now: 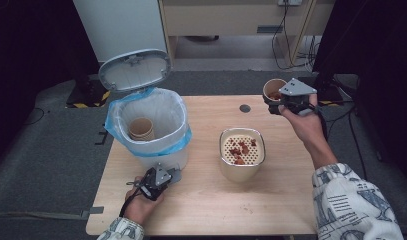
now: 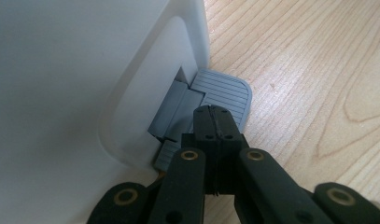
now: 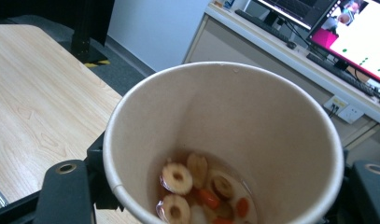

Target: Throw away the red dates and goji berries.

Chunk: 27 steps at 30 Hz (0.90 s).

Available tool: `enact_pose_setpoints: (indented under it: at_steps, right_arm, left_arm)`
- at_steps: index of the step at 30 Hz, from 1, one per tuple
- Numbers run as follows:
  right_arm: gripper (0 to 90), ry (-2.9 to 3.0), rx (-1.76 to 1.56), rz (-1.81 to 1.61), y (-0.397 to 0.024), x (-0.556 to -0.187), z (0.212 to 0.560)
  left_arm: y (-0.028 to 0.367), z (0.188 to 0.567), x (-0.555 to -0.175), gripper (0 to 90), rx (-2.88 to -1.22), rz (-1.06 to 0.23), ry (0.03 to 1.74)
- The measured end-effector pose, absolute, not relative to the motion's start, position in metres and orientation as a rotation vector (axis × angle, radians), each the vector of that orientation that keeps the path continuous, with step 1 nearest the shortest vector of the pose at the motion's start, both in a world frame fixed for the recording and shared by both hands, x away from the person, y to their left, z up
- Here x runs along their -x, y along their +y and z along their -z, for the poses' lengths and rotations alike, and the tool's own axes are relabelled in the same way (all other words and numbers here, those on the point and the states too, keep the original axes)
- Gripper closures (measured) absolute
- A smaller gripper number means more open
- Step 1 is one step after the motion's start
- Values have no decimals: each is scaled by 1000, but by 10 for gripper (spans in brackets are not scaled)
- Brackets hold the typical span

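Looking down from the high view, a pedal bin [image 1: 151, 127] stands on the left part of the table [image 1: 201, 210], its lid [image 1: 135, 69] tipped up and open, a blue liner folded over its rim and an empty paper cup [image 1: 141, 128] lying inside. The left gripper [image 1: 167, 176] sits at the front foot of the bin, low on the table, which fits pressing the pedal to hold the lid up. Right of the bin stands a strainer pot [image 1: 242, 152] with reddish scraps caught on its perforated insert, likely placed there to drain a cup before it is binned. Well to the right of the bin and beyond the pot, the right gripper [image 1: 286, 102] holds a second cup [image 1: 274, 90] upright above the table's far edge. In the left gripper view, the gripper [image 2: 214, 116] is clenched with its jaws pressed together, their tips resting on the grey ribbed pedal [image 2: 225, 93] at the base of the bin's white wall [image 2: 61, 70]. In the right gripper view, the cup [image 3: 215, 116] sits grasped between the jaws, which flank it on either side; liquid, sliced fruit rings and orange bits lie at its bottom, so it is kept level to avoid spilling.
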State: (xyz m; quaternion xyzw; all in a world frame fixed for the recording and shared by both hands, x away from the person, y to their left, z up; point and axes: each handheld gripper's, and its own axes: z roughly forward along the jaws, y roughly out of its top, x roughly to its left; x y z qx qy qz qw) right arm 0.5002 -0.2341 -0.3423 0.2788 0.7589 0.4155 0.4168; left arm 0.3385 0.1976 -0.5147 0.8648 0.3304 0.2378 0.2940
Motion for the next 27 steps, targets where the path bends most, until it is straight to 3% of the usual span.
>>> enact_pose_setpoints:
  at_steps: [27]
  right_arm:
    - [266,1913,-430,-1044,-214,-483,343]
  left_arm:
    - [197,514,-338,899,-2309,-638,878]
